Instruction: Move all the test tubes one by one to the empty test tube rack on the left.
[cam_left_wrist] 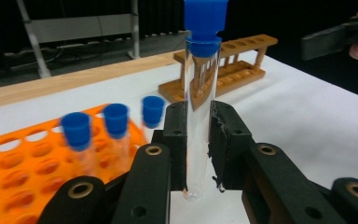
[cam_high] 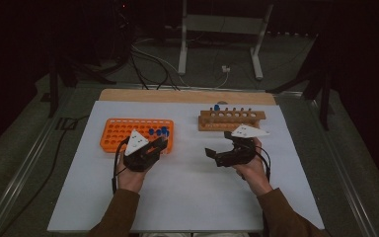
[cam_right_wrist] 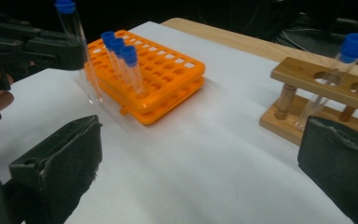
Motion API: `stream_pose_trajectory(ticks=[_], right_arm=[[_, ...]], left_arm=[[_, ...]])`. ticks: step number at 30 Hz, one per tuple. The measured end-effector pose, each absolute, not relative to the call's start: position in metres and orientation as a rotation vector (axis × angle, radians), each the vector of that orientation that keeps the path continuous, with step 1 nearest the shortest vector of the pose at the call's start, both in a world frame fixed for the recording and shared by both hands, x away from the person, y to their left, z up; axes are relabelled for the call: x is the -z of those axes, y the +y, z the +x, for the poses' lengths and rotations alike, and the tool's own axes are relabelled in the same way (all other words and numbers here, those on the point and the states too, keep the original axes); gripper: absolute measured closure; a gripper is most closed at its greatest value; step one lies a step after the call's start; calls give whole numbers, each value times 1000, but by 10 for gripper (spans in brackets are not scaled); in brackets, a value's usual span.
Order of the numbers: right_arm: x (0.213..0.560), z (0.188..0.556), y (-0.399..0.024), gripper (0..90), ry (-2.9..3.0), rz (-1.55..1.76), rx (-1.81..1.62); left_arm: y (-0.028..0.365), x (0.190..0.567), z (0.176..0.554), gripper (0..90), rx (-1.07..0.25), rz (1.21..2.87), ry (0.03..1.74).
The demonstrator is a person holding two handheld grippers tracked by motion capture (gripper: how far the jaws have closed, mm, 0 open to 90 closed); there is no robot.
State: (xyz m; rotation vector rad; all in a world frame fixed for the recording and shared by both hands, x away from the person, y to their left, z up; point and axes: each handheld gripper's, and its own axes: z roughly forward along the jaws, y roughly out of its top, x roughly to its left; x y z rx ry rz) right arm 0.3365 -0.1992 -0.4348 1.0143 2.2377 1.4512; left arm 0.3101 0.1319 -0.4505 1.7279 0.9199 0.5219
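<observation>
While it carries no label, the tube (cam_left_wrist: 198,116) with a blue cap stands upright at frame centre, clamped in the left gripper (cam_left_wrist: 198,144), beside the orange rack (cam_left_wrist: 23,158). The right gripper (cam_right_wrist: 200,154) stands wide apart, empty.

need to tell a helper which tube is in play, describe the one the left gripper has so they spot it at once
Start at the orange plastic tube rack on the left of the white table sheet. Just in front of its right end, the left gripper clamps a clear test tube with a blue cap upright. Unlike the three blue-capped tubes standing in the rack, it is outside it.
</observation>
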Motion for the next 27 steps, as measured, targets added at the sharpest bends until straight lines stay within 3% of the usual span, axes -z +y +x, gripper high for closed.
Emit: stream_pose_trajectory(ticks=[27], right_arm=[[434, 333, -209, 0, 2223, 1011, -1455]], left_arm=[[168, 465, 336, 783, -685, 1656, 1088]])
